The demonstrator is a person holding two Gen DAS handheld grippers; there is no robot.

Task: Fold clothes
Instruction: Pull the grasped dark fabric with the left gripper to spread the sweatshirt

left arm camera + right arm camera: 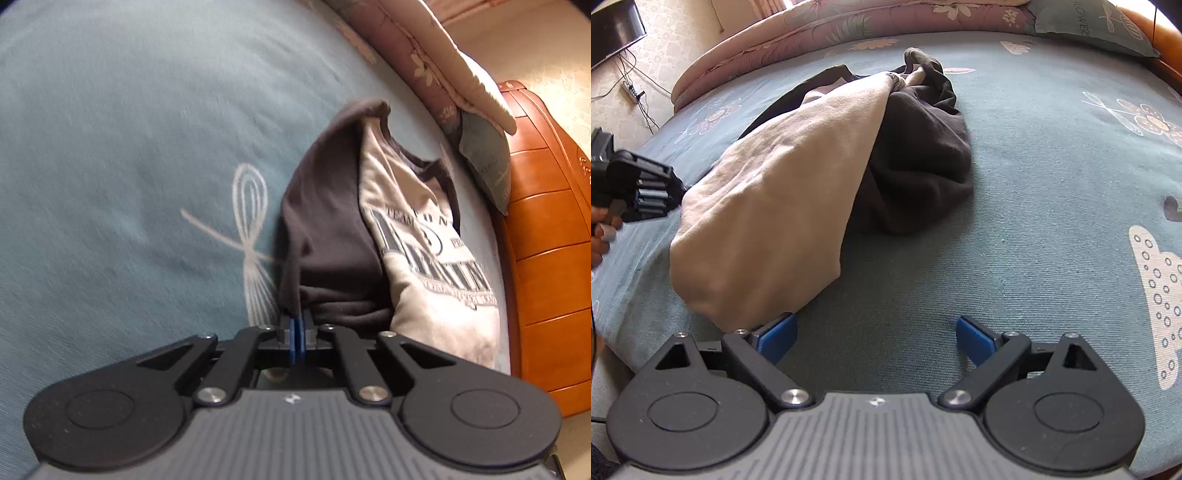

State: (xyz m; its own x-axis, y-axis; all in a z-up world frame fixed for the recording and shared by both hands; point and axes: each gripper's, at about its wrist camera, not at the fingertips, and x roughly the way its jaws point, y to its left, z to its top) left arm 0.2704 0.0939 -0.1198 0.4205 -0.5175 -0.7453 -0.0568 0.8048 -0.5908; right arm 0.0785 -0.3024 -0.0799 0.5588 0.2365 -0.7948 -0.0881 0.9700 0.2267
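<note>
On woven bedspread (1034, 184), rumpled soft shirt (768, 206)

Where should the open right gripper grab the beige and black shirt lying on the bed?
Probably the shirt's beige hem corner, which lies beside the right gripper's left finger. Come in low from the near side, sliding over the bedsheet: there the cloth forms one thin loose edge.

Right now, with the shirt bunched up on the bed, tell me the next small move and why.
Probably lift the left gripper and draw the dark sleeve outward. Its jaws are shut on the sleeve's edge, and the shirt lies crumpled on the bedsheet, tan body folded over the dark part. The right gripper is open just beside the tan hem, holding nothing, so it could pin or take that hem afterwards.
</note>
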